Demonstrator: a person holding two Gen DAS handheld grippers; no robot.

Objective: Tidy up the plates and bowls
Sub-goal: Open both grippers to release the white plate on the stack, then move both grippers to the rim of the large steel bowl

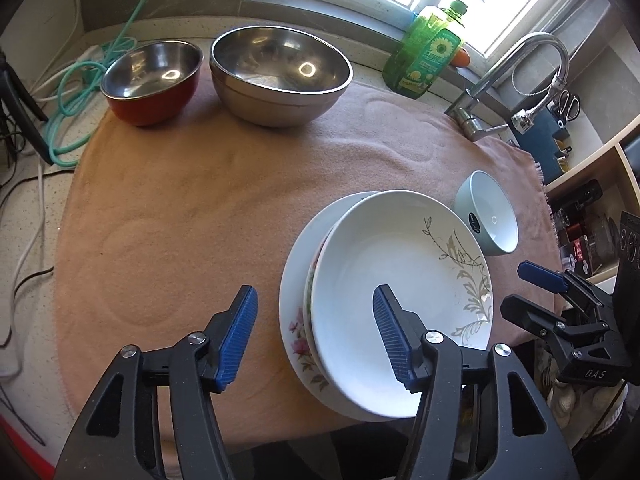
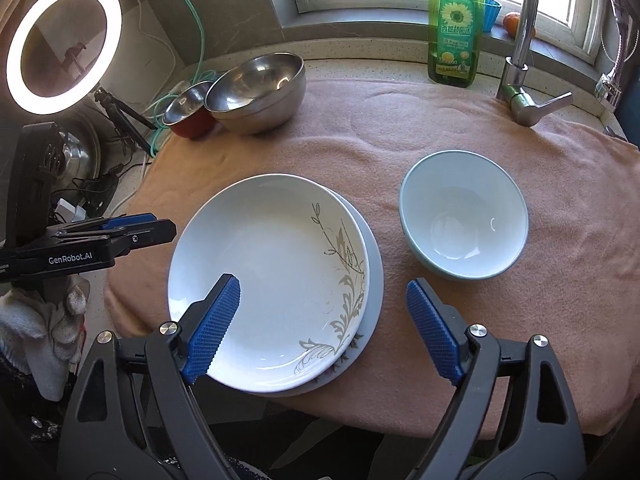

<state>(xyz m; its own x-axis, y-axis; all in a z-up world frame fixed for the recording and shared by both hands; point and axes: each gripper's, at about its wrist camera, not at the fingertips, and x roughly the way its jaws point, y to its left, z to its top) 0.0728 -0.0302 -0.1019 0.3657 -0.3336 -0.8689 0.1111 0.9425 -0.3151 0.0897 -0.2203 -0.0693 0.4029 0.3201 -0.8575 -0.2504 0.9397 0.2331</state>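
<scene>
A white plate with a grey leaf pattern (image 1: 400, 280) (image 2: 272, 272) lies on top of a stack of plates; the lowest has pink flowers (image 1: 296, 320) (image 2: 370, 312). A pale blue bowl (image 1: 490, 216) (image 2: 464, 216) stands right of the stack. A large steel bowl (image 1: 280, 72) (image 2: 256, 92) and a smaller red-sided steel bowl (image 1: 152, 80) (image 2: 188, 110) stand at the back. My left gripper (image 1: 314, 336) is open and empty, at the stack's near left edge. My right gripper (image 2: 322, 328) is open and empty over the stack's near edge.
A pink towel (image 1: 192, 208) (image 2: 440, 120) covers the counter. A green soap bottle (image 1: 424, 52) (image 2: 454, 36) and a tap (image 1: 516, 76) (image 2: 524, 60) stand at the back right. Cables and a green hose (image 1: 68, 112) lie left. A ring light (image 2: 60, 44) stands at the left.
</scene>
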